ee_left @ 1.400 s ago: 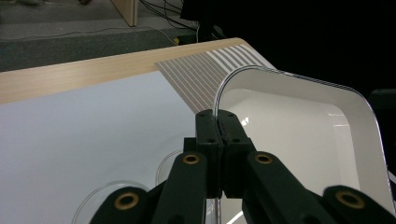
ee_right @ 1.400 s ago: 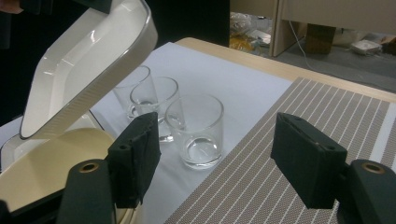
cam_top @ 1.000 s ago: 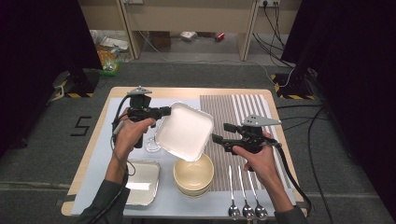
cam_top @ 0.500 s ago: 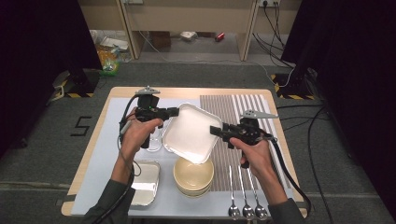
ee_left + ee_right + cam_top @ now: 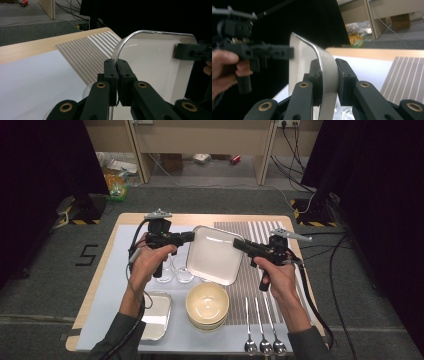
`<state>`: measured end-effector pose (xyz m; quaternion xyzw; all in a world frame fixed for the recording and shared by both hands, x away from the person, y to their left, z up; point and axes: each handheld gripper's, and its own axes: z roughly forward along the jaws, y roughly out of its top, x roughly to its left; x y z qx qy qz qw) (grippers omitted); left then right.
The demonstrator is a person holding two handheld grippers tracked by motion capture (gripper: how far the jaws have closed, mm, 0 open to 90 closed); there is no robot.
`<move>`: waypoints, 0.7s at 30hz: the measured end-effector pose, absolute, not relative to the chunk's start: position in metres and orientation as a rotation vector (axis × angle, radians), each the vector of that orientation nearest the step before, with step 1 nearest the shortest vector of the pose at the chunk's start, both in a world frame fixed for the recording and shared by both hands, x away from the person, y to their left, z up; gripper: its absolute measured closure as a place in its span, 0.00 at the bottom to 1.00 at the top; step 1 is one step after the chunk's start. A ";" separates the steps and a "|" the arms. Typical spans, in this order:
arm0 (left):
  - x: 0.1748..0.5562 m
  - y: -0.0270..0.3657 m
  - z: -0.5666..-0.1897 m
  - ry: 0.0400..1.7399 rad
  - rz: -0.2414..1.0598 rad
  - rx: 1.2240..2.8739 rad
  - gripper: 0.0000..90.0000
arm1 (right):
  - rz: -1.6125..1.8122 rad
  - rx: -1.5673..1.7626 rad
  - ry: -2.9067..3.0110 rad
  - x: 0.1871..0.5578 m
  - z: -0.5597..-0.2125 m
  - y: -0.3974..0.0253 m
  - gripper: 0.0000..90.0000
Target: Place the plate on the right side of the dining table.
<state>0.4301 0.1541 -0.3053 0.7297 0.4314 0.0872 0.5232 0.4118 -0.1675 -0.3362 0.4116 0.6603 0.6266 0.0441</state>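
A white square plate (image 5: 214,256) hangs tilted above the middle of the table, held between both grippers. My left gripper (image 5: 190,237) is shut on its left rim; in the left gripper view the jaws (image 5: 116,67) pinch the curved edge of the plate (image 5: 152,65). On the opposite rim my right gripper (image 5: 236,243) is shut; the right gripper view has the plate (image 5: 300,60) edge-on between its jaws (image 5: 328,68). Each gripper view also shows the other gripper on the far rim, the right gripper (image 5: 192,51) and the left gripper (image 5: 265,53).
Two clear glasses (image 5: 174,270) stand under the plate's left side. A stack of cream bowls (image 5: 207,305) sits near the front, a metal tray (image 5: 156,316) to its left, three spoons (image 5: 261,325) to its right. A striped mat (image 5: 257,280) covers the table's right half.
The plate has shifted right and slightly away from the person, carried by the left gripper. The right gripper has moved in and now clamps its right rim.
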 end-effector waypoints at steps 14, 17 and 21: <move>0.425 0.163 -0.306 1.050 0.223 1.749 0.57 | 1.858 1.276 1.995 0.424 -0.329 -0.194 0.86; 0.422 0.170 -0.310 1.057 0.234 1.753 0.53 | 1.855 1.292 1.982 0.426 -0.329 -0.203 0.86; 0.421 0.184 -0.319 1.085 0.236 1.764 0.50 | 1.854 1.320 1.956 0.428 -0.330 -0.216 0.86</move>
